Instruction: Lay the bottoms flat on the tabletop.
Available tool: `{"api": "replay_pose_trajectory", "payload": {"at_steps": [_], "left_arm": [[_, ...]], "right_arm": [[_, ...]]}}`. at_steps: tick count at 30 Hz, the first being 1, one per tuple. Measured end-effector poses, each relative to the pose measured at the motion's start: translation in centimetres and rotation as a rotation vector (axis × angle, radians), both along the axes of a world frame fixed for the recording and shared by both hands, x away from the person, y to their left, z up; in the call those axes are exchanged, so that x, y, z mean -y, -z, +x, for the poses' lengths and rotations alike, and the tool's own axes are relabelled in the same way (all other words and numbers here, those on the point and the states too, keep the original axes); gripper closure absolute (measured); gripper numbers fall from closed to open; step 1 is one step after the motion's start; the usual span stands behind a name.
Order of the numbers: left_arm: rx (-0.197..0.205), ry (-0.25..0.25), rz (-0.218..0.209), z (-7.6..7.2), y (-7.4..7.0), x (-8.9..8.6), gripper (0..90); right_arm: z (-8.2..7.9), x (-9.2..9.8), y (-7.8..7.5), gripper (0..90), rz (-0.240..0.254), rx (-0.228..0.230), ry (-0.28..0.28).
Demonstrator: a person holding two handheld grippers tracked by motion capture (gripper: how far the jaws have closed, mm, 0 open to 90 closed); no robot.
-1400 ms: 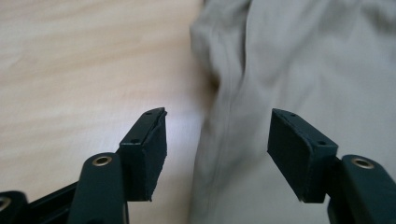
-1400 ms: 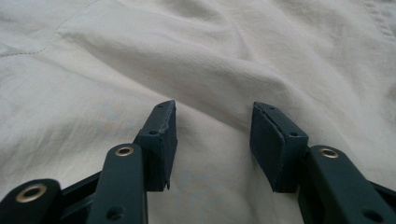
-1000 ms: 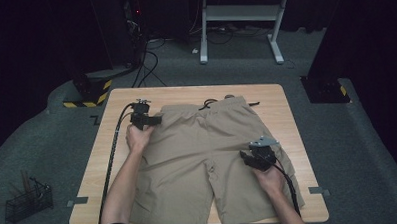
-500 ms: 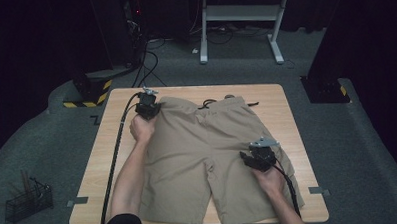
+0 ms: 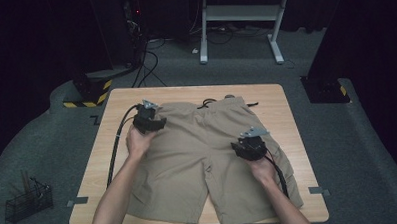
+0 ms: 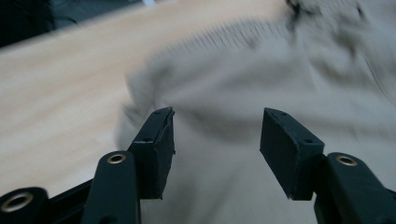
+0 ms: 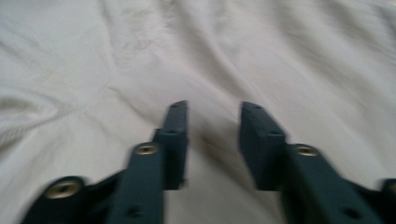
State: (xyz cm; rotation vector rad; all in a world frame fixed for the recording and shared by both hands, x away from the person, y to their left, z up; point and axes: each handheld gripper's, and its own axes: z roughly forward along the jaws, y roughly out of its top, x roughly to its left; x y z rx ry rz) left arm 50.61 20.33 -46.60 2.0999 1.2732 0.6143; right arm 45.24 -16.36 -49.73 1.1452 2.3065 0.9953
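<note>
From above, tan shorts point(image 5: 208, 156) lie spread flat on the wooden bench point(image 5: 286, 109), waistband toward the far edge and both legs reaching the near edge. A dark drawstring point(image 5: 208, 102) curls at the middle of the waistband. The left tongs point(image 5: 154, 124) sit over the shorts' waistband corner on the left side, a black cable trailing from them down along the bench's left edge. The right tongs point(image 5: 245, 148) hover over the right leg, near the crotch seam, with the grey plate on top. Both forearms come in from the near edge. A wire basket point(image 5: 27, 200) stands on the grey floor to the left of the bench, and a white frame point(image 5: 243, 13) stands farther back.

In the left gripper view, the left tongs point(image 6: 217, 135) stand fairly wide, having just been opening, and nothing is pinched between them. The waistband corner of the shorts point(image 6: 261, 74) lies blurred right beyond the tips, its ribbed edge running across the top, with bare bench point(image 6: 60, 88) to the left.

In the right gripper view, the right tongs point(image 7: 214, 135) have just been closing and stand at a narrower gap, with no fold caught between the pads. Creased fabric of the shorts point(image 7: 233, 51) lies under and beyond them, somewhat blurred; whether the tips touch the cloth I cannot tell.
</note>
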Motion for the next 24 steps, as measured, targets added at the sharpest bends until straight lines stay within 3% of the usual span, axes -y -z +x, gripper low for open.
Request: {"api": "replay_pose_trajectory", "payload": {"at_steps": [2, 3, 4, 6, 7, 9, 11, 13, 15, 16, 19, 22, 23, 24], "left_arm": [[-0.039, 0.016, 0.000, -0.2, 1.5, 0.3, 44.9], [-0.039, 0.016, 0.000, -0.2, 1.5, 0.3, 45.2], [-0.076, 0.009, -0.016, -0.1, 2.9, 0.5, 45.2], [-0.105, -0.012, -0.033, 0.3, 4.0, 0.6, 44.9], [-0.110, -0.024, -0.035, 0.4, 4.3, 0.5, 44.7], [-0.099, -0.045, -0.062, 0.5, 4.5, 0.4, 44.9], [-0.096, -0.060, -0.068, 0.9, 4.5, 0.3, 45.0], [-0.083, -0.077, -0.037, 1.3, 4.6, 0.6, 44.6], [-0.090, -0.099, -0.036, 1.8, 4.5, 0.6, 43.1], [-0.121, -0.145, -0.021, 2.7, 4.2, 0.7, 43.1], [-0.166, -0.186, -0.001, 4.0, 3.9, 1.0, 41.0], [-0.178, -0.192, -0.007, 4.1, 3.8, 1.1, 40.4], [-0.159, -0.164, -0.006, 3.4, 3.7, 1.3, 39.8], [-0.128, -0.144, 0.014, 2.8, 3.7, 1.4, 40.0]], "right_arm": [[1.3, -0.9, 0.5, 81.9, -0.004, -0.034, -0.021], [1.3, -0.9, 0.5, 81.9, -0.004, -0.034, -0.021], [2.2, -1.5, 1.0, 87.6, -0.018, -0.053, -0.011], [2.8, -1.9, 1.5, 88.8, -0.029, -0.054, -0.002], [3.1, -1.9, 1.8, 89.1, -0.038, -0.054, -0.001], [3.5, -1.8, 2.0, 89.1, -0.009, -0.045, 0.006], [4.1, -2.0, 2.0, 88.8, -0.022, -0.042, 0.009], [4.8, -2.4, 1.9, 86.8, -0.051, -0.028, 0.012], [5.2, -2.6, 1.9, 85.3, -0.066, -0.017, 0.011], [6.2, -3.0, 1.9, 83.2, -0.084, -0.002, 0.020], [7.7, -3.4, 1.7, 79.3, -0.101, -0.016, 0.049], [8.2, -3.6, 1.6, 72.6, -0.106, -0.032, 0.065], [8.1, -3.5, 1.5, 62.4, -0.076, -0.058, 0.055], [7.7, -3.4, 1.3, 60.8, -0.068, -0.053, 0.048]]}}
